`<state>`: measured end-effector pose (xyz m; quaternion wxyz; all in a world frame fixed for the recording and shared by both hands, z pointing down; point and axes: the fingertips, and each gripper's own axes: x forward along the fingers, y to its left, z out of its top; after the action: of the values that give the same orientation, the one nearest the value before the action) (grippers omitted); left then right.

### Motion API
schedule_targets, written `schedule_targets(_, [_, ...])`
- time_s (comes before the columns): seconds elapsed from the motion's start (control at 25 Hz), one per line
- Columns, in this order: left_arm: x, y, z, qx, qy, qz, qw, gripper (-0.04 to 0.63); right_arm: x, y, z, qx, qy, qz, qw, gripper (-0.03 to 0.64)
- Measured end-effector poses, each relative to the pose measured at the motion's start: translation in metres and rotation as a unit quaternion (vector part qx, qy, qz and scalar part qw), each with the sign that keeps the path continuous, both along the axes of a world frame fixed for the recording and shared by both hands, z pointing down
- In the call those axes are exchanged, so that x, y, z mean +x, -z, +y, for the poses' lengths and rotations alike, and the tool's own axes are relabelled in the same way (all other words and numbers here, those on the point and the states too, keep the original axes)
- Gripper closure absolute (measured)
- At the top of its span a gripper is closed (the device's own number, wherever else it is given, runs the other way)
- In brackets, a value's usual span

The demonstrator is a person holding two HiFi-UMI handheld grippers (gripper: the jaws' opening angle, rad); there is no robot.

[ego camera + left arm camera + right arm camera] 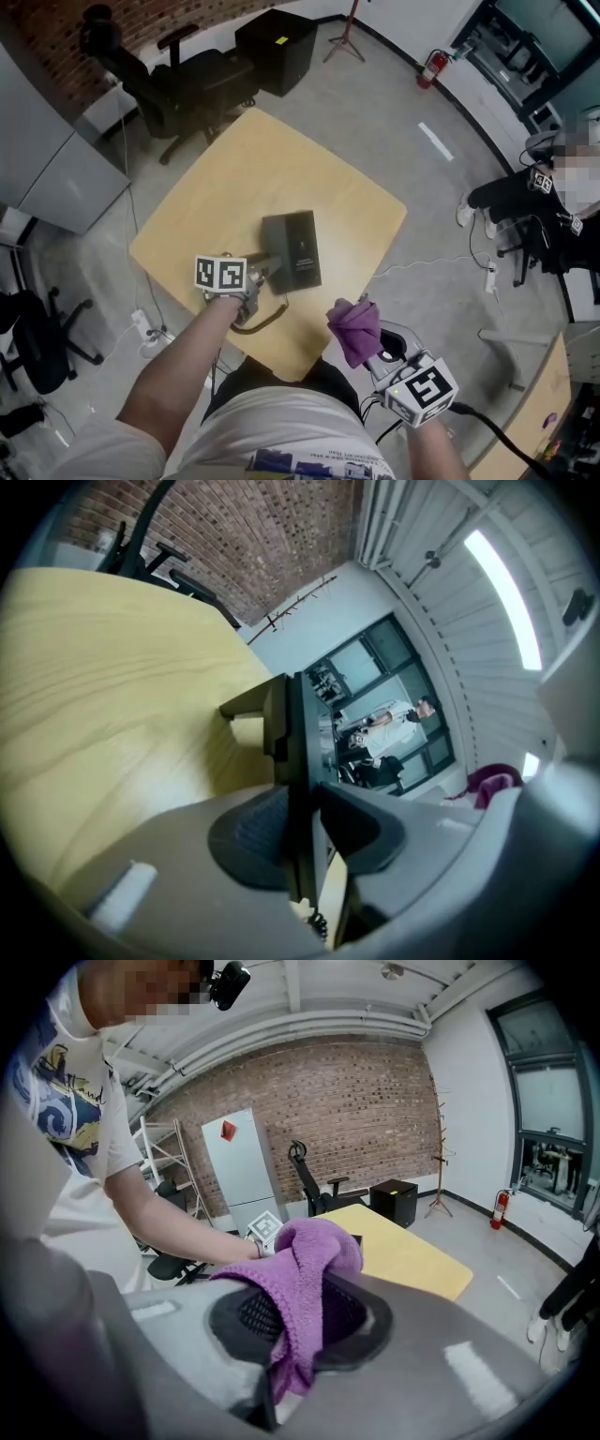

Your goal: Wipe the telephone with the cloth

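The telephone, a flat black unit, lies near the middle of the light wooden table. My left gripper is at its near left edge. In the left gripper view the telephone stands edge-on between the jaws, and my left gripper is shut on its thin dark edge with both pads against it. A cord trails from the unit toward the table's front. My right gripper hovers off the table's front right corner, shut on a bunched purple cloth. That cloth hangs over the jaws of my right gripper.
Black office chairs and a black cabinet stand beyond the table's far side. A grey cabinet is at the left. A seated person is at the right. A red fire extinguisher leans on the far wall.
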<state>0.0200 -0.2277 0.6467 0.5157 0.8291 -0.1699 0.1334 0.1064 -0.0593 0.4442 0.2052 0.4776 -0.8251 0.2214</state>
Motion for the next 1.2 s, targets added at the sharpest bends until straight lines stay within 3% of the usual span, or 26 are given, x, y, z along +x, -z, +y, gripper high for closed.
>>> schedule_targets(0.32, [0.001,0.014,0.005,0.022,0.019,-0.004,0.9996,0.514,-0.007,0.003,-0.008,0.011,-0.009,0.004,1.000,0.574])
schedule_targets(0.56, [0.005,0.048,0.016,0.021,0.008,0.060,0.9979,0.514,-0.009,0.008,-0.017,0.026,-0.008,0.008,1.000,0.574])
schedule_targets(0.88, [-0.002,0.126,0.049,0.043,-0.018,0.137,0.9895,0.515,-0.022,0.040,-0.065,0.081,0.016,0.001,0.997,0.574])
schedule_targets(1.2, [-0.007,0.165,0.089,0.042,-0.039,0.181,0.9818,0.515,-0.045,0.069,-0.106,0.126,0.049,0.004,0.991,0.574])
